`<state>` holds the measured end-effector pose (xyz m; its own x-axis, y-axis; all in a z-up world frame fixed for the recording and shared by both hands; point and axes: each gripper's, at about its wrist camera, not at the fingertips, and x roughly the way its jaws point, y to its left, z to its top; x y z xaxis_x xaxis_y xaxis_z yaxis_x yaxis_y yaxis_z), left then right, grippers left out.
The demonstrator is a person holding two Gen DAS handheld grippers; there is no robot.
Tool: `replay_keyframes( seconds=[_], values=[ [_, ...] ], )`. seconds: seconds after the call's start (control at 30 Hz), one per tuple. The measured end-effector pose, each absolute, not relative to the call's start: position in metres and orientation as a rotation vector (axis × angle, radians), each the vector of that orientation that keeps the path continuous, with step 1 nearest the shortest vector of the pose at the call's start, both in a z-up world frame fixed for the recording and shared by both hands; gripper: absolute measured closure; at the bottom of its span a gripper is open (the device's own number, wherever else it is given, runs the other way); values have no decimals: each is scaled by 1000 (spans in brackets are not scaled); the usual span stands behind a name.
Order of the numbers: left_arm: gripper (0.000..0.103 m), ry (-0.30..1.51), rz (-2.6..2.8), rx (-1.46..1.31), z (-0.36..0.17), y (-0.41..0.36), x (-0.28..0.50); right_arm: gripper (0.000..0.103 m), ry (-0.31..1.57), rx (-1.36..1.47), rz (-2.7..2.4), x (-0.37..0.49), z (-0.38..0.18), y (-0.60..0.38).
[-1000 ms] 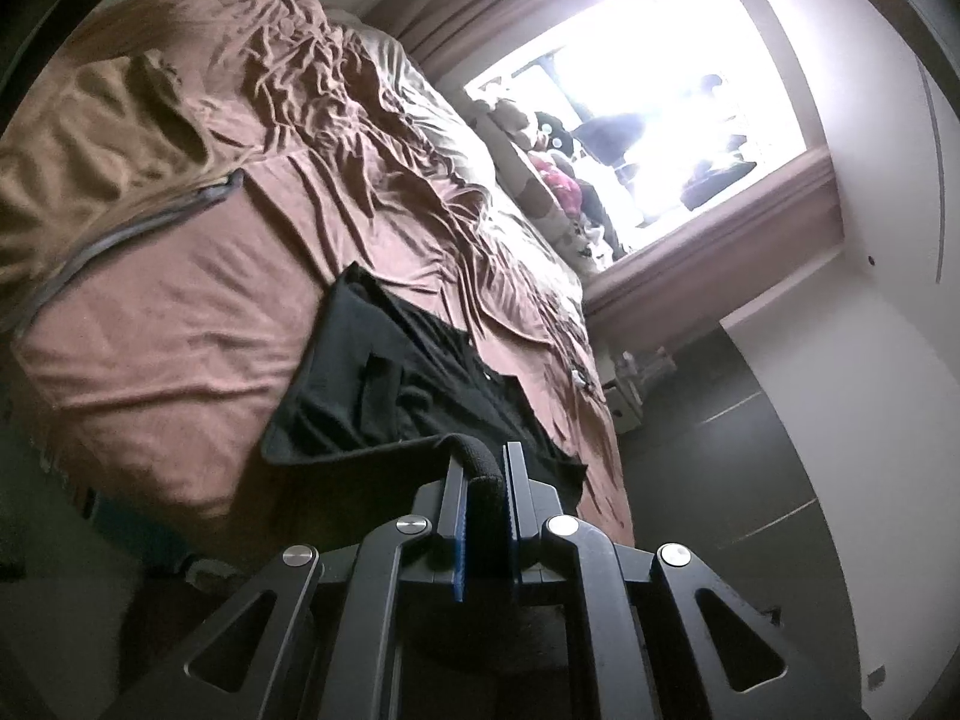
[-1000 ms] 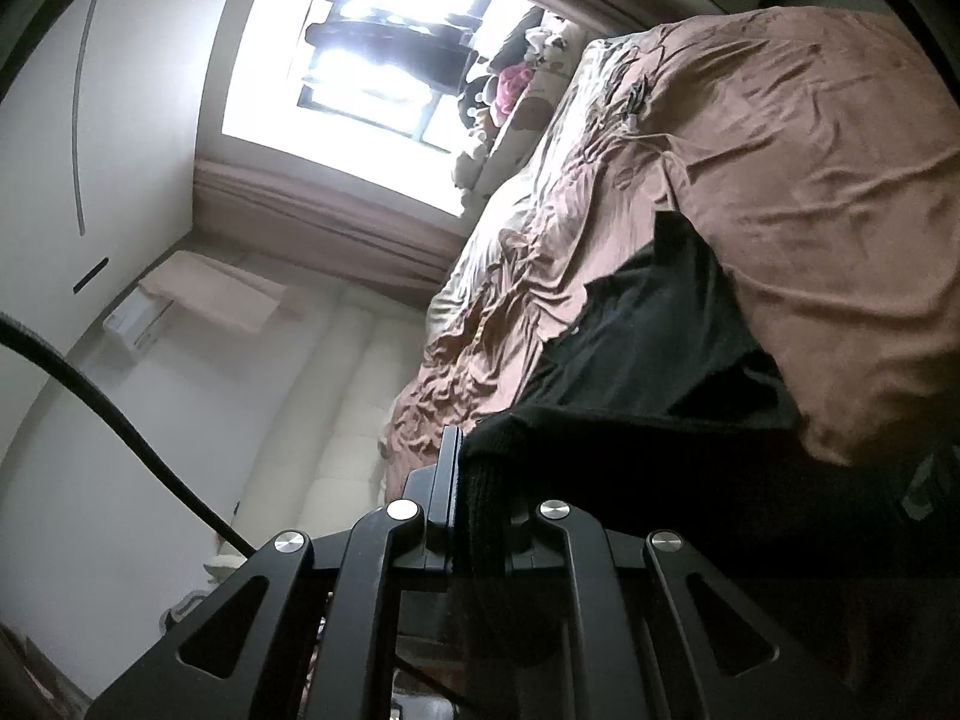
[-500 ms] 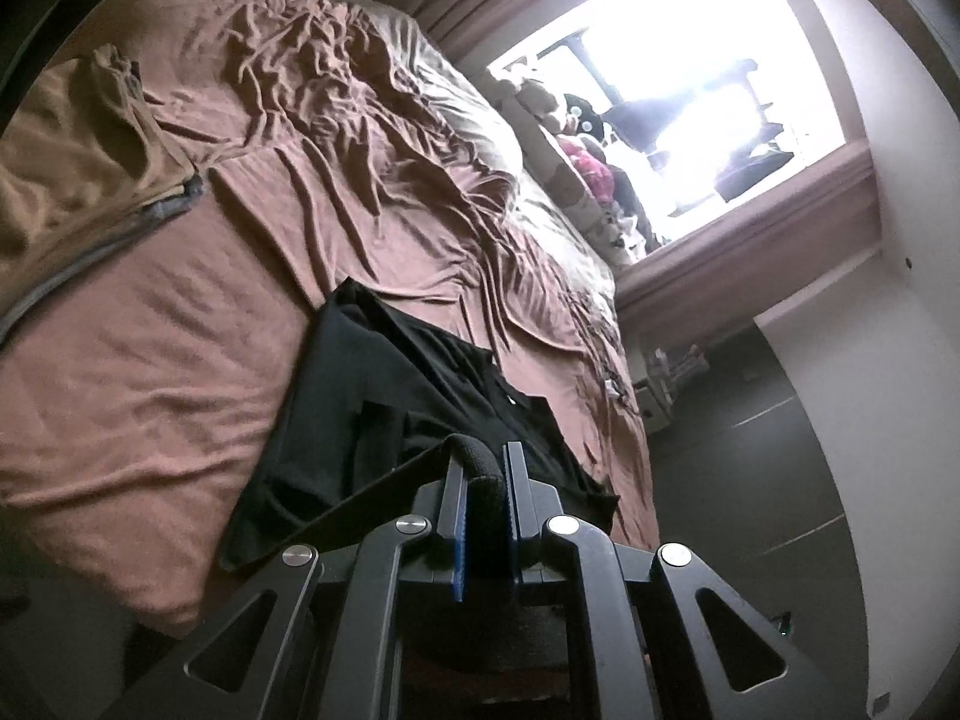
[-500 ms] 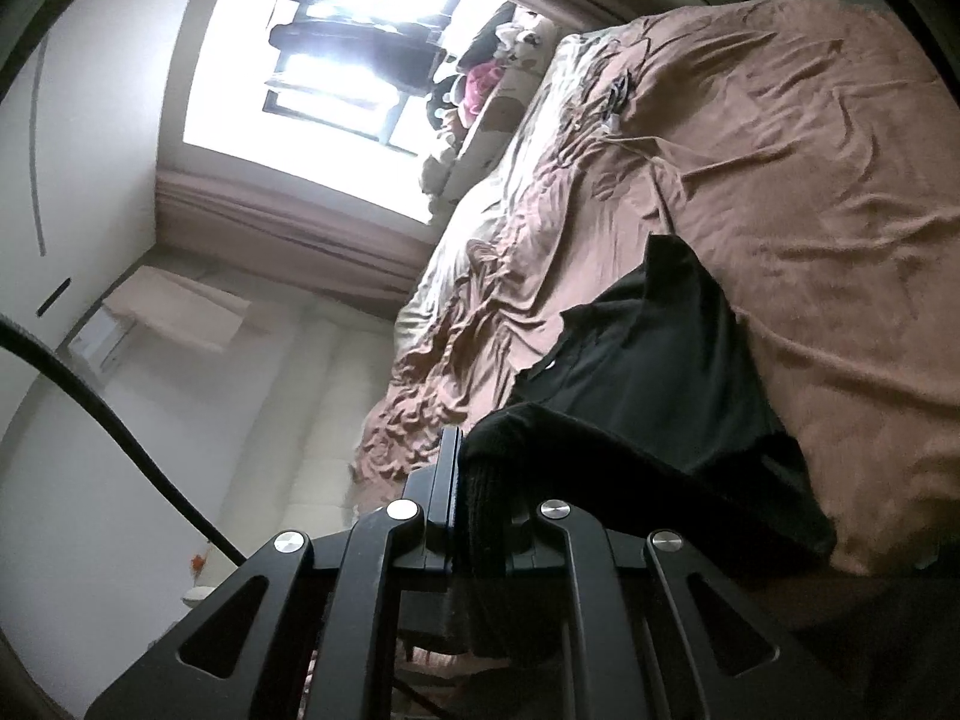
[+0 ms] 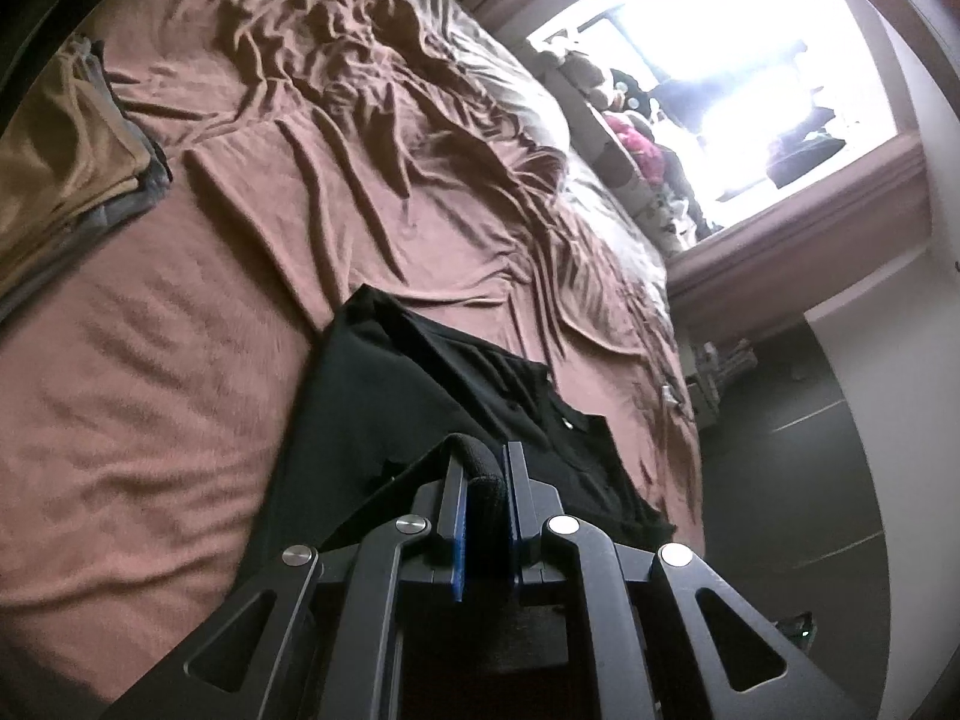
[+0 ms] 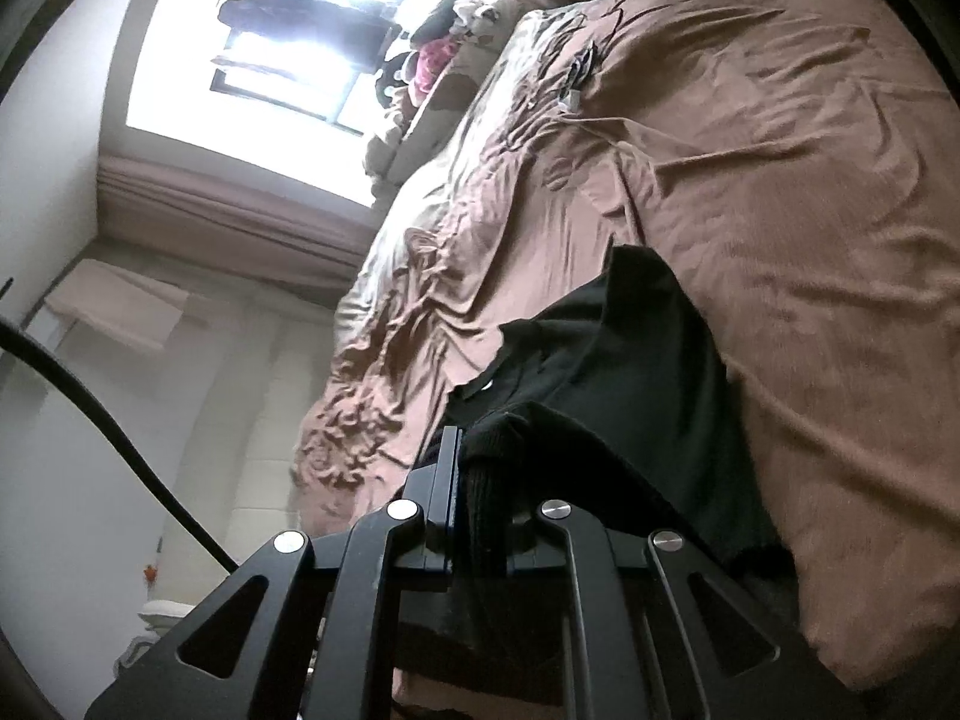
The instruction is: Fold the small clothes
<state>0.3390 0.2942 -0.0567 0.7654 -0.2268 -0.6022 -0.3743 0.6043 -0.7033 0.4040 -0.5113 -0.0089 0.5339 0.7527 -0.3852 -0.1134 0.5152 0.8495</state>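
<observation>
The left gripper (image 5: 485, 468) is clamped on a thick black hem of the shirt (image 5: 420, 384); the cloth bulges up between its 2 blue-edged fingers (image 5: 457, 516); the right gripper (image 6: 480, 456) is likewise closed on another bunched edge of the shirt (image 6: 630, 360); the garment is black, with a white button near its collar, and lies on the brown sheet (image 5: 180, 360) near the bed's edge, its gripped ends lifted off the sheet; a tan and grey pile (image 5: 66, 156) sits well apart on the bed; stuffed toys (image 5: 624, 126) line a bright window (image 5: 720, 48).
</observation>
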Motion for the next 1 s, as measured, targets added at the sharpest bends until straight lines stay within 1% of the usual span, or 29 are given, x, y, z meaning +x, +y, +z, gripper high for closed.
replay_keyframes(
  seconds=[0.2,0.57,0.83,0.97,1.0],
  values=[
    [93,751,121,-920,-71,302,371,95,883,847,588,432,-5,-498],
    [93,829,171,-879,-106,315,429,95,942,774,532,478,-13,-476],
    [93,887,223,-801,-138,324,466,95,984,637,490,509,-23,-451],
    [90,939,222,-738,-149,321,485,95,984,524,484,517,-18,-433],
    [85,955,223,-714,-150,319,487,94,986,493,486,517,-15,-429]
  ],
)
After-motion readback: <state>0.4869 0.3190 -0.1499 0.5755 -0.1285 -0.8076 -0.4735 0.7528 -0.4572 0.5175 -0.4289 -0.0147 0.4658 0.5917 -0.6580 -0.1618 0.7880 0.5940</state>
